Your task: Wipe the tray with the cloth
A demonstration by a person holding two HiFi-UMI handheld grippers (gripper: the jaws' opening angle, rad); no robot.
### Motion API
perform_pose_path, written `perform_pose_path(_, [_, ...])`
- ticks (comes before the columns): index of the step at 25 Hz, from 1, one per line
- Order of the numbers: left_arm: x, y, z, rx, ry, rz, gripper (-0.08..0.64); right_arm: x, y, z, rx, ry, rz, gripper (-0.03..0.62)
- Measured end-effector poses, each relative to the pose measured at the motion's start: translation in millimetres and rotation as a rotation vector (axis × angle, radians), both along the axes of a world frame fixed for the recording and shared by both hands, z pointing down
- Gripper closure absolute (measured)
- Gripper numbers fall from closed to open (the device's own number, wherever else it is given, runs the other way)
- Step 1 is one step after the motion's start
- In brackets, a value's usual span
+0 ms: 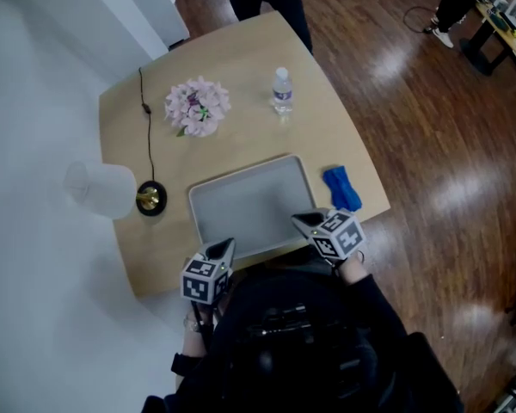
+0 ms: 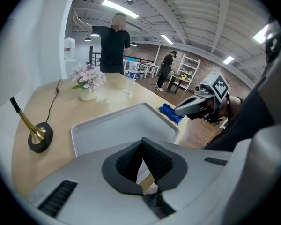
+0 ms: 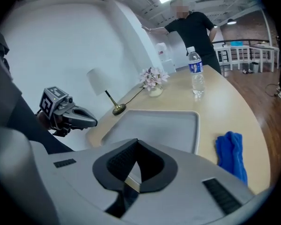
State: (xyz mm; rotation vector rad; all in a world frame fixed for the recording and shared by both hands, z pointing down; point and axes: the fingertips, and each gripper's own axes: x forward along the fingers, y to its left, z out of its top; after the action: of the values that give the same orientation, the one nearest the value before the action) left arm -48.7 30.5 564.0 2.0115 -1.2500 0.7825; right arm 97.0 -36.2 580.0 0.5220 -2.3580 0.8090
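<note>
While the left gripper (image 1: 227, 244) and right gripper (image 1: 300, 220) have empty, closed jaws, the cloth (image 1: 341, 188) lies beside the tray (image 1: 249, 205): before wiping, or after.

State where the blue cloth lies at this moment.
In the head view the blue cloth lies on the wooden table, outside the grey tray, just beside its right rim and close to the table's right edge.

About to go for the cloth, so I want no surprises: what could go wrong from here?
The blue cloth lies near the edge of the table; a nudge might knock it off.
The right claw is shut and empty, so it would likely shove the cloth unless opened.
The tray could slide while wiped.
</note>
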Motion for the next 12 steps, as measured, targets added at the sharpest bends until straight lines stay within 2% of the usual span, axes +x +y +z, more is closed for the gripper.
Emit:
perform_pose_path(4, [-4,2,0,0.0,0.006,-0.002,0.56,-8,4,-3,0.019,0.028,-0.033,0.592])
perform_pose_path(12, [-22,3,2,0.006,0.006,-0.034,0.56,-16,1,-7,0.021,0.05,-0.039,0.592])
